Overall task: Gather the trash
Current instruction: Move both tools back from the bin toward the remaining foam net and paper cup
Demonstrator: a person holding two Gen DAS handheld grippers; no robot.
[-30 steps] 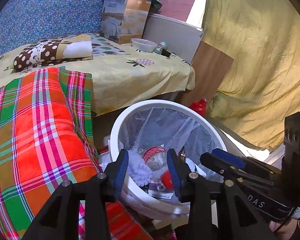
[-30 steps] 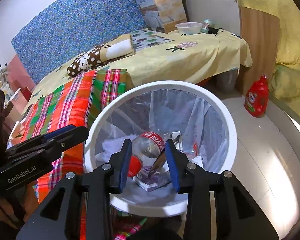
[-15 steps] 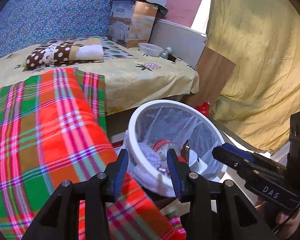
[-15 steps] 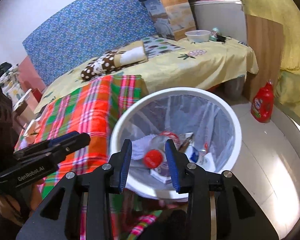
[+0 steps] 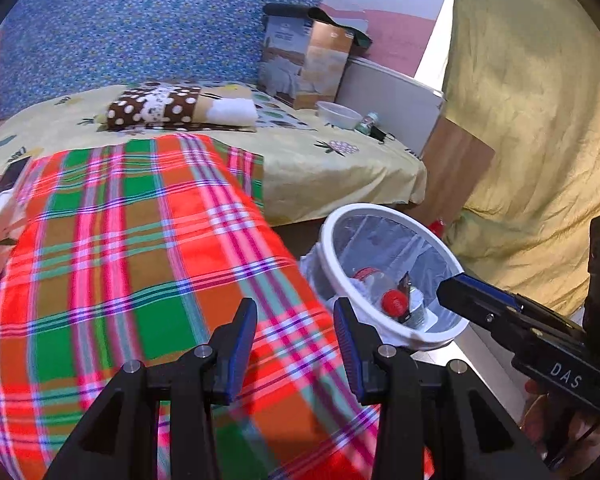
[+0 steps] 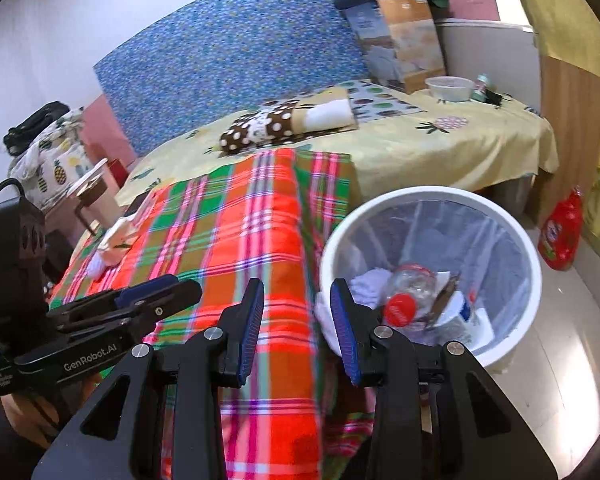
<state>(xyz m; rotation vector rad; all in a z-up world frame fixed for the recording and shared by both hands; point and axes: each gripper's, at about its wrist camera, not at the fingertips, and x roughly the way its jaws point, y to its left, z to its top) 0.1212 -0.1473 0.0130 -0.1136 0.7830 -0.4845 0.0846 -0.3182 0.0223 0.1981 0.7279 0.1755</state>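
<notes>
A white trash bin (image 6: 428,196) with a clear liner stands on the floor beside the bed; it also shows in the left wrist view (image 5: 364,210). It holds a plastic bottle with a red cap (image 6: 400,306), white tissue (image 6: 370,284) and wrappers. My left gripper (image 5: 296,344) is open and empty above the plaid blanket (image 5: 140,260). My right gripper (image 6: 298,320) is open and empty, over the blanket's edge just left of the bin. Crumpled paper trash (image 6: 114,242) lies at the blanket's far left edge.
The bed carries a yellow sheet (image 6: 440,144), a folded dotted cloth (image 6: 284,122), a cardboard box (image 6: 404,44), a white bowl (image 6: 450,88) and a small bottle. A red detergent bottle (image 6: 562,232) stands on the floor by a wooden panel. A yellow curtain (image 5: 532,120) hangs at right.
Both grippers have pulled back and swung left, away from above the bin to over the plaid blanket. Both stay open and empty. The bin now lies to their right.
</notes>
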